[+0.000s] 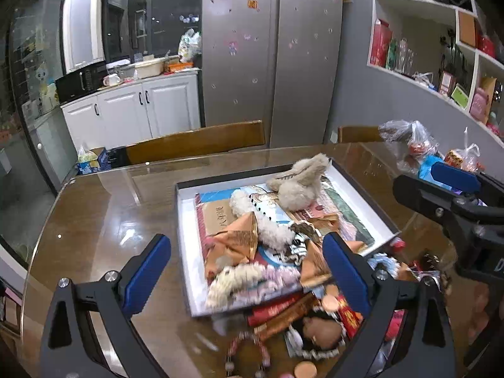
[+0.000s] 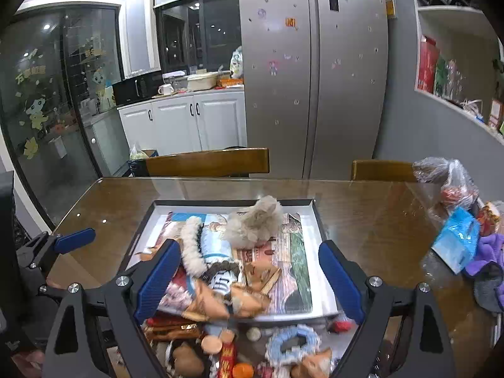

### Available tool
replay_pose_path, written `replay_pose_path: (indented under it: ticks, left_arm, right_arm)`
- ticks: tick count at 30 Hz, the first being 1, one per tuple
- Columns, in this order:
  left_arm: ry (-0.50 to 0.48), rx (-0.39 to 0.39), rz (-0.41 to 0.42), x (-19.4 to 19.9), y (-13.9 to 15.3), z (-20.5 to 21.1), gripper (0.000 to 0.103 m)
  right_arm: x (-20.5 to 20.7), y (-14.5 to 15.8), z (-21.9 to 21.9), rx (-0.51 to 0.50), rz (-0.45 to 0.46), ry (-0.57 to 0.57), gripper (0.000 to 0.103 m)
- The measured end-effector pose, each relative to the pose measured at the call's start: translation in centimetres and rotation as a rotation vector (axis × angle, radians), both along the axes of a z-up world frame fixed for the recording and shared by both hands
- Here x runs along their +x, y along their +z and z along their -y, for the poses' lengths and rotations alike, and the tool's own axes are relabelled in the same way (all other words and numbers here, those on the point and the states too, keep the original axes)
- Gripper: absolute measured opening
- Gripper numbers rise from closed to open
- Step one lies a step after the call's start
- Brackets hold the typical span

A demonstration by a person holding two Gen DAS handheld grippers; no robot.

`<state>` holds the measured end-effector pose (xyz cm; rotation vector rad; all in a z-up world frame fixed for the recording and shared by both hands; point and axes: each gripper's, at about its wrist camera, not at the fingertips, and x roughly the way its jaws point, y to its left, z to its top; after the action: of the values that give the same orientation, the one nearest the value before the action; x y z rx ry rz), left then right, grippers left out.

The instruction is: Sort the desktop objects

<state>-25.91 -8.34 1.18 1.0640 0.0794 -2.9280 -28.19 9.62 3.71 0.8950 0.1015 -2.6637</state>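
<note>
A shallow white tray (image 1: 186,220) (image 2: 318,230) on the brown table holds picture cards, orange snack packets (image 1: 239,239), a white fuzzy scrunchie (image 1: 271,223) and a grey fluffy plush (image 1: 302,182) (image 2: 255,220). A loose pile lies at the tray's near edge: a bead bracelet (image 1: 249,349), a blue scrunchie (image 2: 293,343) and red packets (image 1: 277,312). My left gripper (image 1: 245,271) is open and empty above the tray's near end. My right gripper (image 2: 249,280) is open and empty over the same spot; it also shows in the left wrist view (image 1: 453,186).
Plastic bags (image 2: 447,179), a blue packet (image 2: 456,239) and purple cloth (image 2: 491,255) crowd the table's right side. Two wooden chair backs (image 2: 208,160) stand at the far edge. A fridge and white kitchen cabinets stand behind.
</note>
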Motion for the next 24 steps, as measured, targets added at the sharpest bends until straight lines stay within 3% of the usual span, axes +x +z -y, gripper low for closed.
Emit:
replay_pose_path:
  ticks: [5,9,18,24]
  left_arm:
    - [0.017,0.002,-0.024,5.1,1.9,-0.4,0.102]
    - [0.020,0.035,-0.020,9.7,2.5,-1.0,0.102]
    - [0.018,0.058,-0.001,19.1,0.3,-3.2,0.103]
    - [0.011,0.031,-0.006,22.2,-0.7,-4.6,0.103]
  right_arm:
    - [4.4,2.5,-0.6,-0.047,-0.036,0.006,0.092]
    - [8.8,3.5,-0.5,-0.011,-0.050,-0.017,0.092]
    - [19.1,0.6,-3.7,-0.005,-0.070,-0.158,0.092]
    - [21.8,-1.4,-6.7,-0.038,-0.033,-0.232,0.092]
